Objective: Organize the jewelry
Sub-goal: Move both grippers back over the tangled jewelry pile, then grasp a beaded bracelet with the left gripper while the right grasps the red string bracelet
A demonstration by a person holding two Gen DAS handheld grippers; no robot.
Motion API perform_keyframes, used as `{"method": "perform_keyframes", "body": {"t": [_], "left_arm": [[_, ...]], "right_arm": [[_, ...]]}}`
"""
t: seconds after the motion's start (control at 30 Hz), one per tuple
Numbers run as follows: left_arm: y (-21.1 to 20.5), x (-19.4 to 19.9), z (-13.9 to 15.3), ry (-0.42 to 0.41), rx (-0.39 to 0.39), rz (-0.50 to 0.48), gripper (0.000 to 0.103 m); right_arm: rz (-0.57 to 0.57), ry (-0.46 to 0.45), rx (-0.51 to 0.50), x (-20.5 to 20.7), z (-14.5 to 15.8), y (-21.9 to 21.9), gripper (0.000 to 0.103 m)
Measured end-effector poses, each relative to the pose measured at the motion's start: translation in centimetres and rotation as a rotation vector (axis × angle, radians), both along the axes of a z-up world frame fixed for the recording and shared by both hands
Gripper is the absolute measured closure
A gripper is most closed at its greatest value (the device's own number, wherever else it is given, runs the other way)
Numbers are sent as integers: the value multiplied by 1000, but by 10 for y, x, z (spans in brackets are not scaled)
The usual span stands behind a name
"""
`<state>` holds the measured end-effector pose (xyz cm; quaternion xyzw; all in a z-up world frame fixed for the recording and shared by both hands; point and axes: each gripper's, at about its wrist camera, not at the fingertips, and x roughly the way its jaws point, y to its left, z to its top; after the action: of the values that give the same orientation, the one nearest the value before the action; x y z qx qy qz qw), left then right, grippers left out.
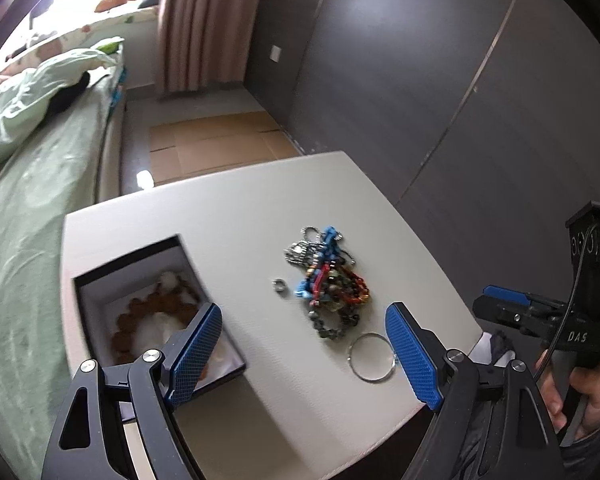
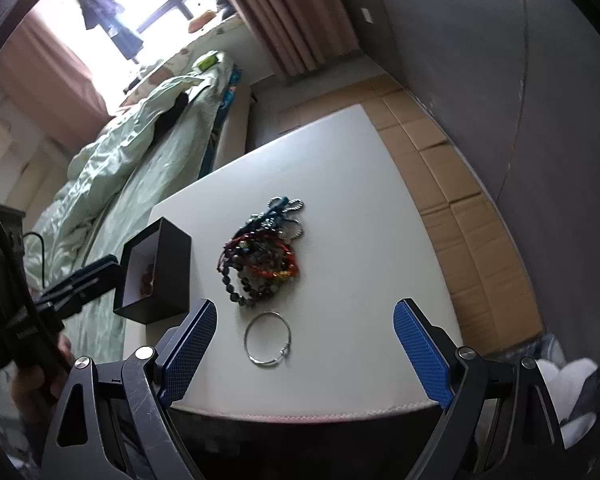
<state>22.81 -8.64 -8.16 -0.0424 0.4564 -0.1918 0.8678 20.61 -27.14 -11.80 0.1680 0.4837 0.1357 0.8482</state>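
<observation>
A tangled heap of bead bracelets (image 1: pixel 326 280) (image 2: pixel 260 256) lies mid-table, red, blue, dark and metal ones mixed. A thin silver bangle (image 1: pixel 370 357) (image 2: pixel 267 339) rests flat just in front of it, and a small silver ring (image 1: pixel 279 286) lies to the heap's left. A black open box (image 1: pixel 156 304) (image 2: pixel 156 270) on the table's left holds a brown bead bracelet (image 1: pixel 140 320) on white padding. My left gripper (image 1: pixel 304 354) hovers open between box and bangle, nothing between its blue pads. My right gripper (image 2: pixel 304 356) is open above the bangle, empty.
The small white table (image 1: pixel 236 216) (image 2: pixel 360 200) stands beside a bed with green bedding (image 1: pixel 28 208). Flattened cardboard (image 2: pixel 440 168) covers the floor along the dark wardrobe wall. A hand holding the other gripper (image 1: pixel 580 320) shows at the right edge of the left wrist view.
</observation>
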Motion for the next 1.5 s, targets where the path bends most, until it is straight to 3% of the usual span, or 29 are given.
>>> {"method": "perform_keyframes", "body": {"t": [0.27, 0.47, 0.57, 0.77, 1.0, 1.07, 1.17, 1.5], "left_arm": [[-28, 20, -30, 65, 33, -44, 45], [-41, 34, -47, 100, 76, -54, 47], [-47, 38, -56, 121, 102, -58, 60], [-54, 35, -66, 166, 137, -84, 62], [-64, 32, -75, 163, 211, -106, 64], [-62, 33, -77, 180, 171, -102, 66], [-54, 35, -75, 191, 129, -87, 94], [-41, 33, -45, 131, 31, -84, 94]], "right_arm": [[-49, 16, 34, 4, -7, -13, 13], [-43, 34, 42, 10, -12, -16, 13], [-44, 42, 52, 11, -15, -18, 13], [-40, 57, 65, 14, -20, -21, 13], [-33, 60, 81, 13, -21, -22, 13], [-27, 59, 81, 13, -21, -20, 13], [-15, 61, 78, 15, -22, -14, 13], [17, 79, 96, 21, -28, -1, 15]]}}
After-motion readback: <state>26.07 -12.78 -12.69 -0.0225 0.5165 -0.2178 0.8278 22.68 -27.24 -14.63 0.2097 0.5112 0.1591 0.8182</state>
